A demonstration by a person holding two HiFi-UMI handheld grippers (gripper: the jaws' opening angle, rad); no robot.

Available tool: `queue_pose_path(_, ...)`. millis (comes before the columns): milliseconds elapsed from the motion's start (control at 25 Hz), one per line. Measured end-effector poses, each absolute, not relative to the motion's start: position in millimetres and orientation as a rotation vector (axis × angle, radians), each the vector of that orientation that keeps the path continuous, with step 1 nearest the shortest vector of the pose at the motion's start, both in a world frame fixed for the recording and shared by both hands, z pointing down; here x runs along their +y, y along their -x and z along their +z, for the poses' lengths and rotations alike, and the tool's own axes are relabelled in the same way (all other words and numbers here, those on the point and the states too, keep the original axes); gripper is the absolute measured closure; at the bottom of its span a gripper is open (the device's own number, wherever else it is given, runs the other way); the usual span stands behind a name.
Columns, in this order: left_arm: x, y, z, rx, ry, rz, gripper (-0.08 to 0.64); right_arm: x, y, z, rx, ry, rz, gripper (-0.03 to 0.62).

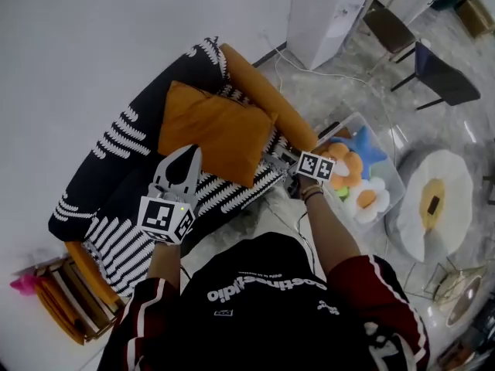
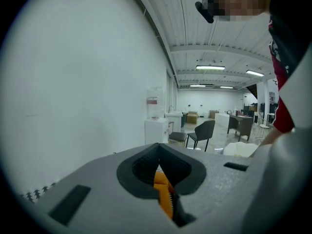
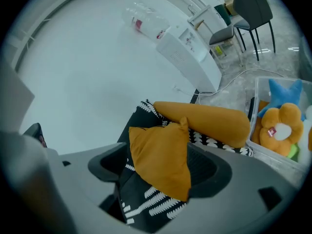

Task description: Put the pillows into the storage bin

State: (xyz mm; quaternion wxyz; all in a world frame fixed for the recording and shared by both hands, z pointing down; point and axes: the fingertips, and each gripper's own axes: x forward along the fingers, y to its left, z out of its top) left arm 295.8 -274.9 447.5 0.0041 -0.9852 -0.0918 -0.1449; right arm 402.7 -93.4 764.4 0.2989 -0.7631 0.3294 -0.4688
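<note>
So we're at the pickup step, nothing is going into the bin (image 1: 393, 168) yet. The orange pillow (image 1: 213, 130) is over the sofa (image 1: 116, 168), apparently not lying flat on the seat. The left gripper (image 1: 186, 154) has its jaws pinched tight on a sliver of orange, which I'm pretty sure is the pillow's edge. The right gripper (image 1: 277, 161) has its jaws wide apart with the pillow's corner right in front of them, gripping nothing. The bin sits just right of the sofa, already half full of plush toys (image 1: 352, 172). Next up imo: the right jaws bite that corner, then both swing the pillow right and drop it onto the toys.
</note>
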Motion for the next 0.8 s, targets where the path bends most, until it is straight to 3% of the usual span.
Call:
queue_pose_path(520, -304.0, -356.2, 531.4, -0.296, 3.079, -0.738, 0.557, -152.6, -459.3, 869.2, 0.861, 1.931, -1.382, 0.195)
queue_pose_path(800, -323.6, -356.4, 576.9, -0.251, 3.070, -0.843, 0.557, -186.5, -468.8, 919.1, 0.899, 1.872, -1.413, 0.150)
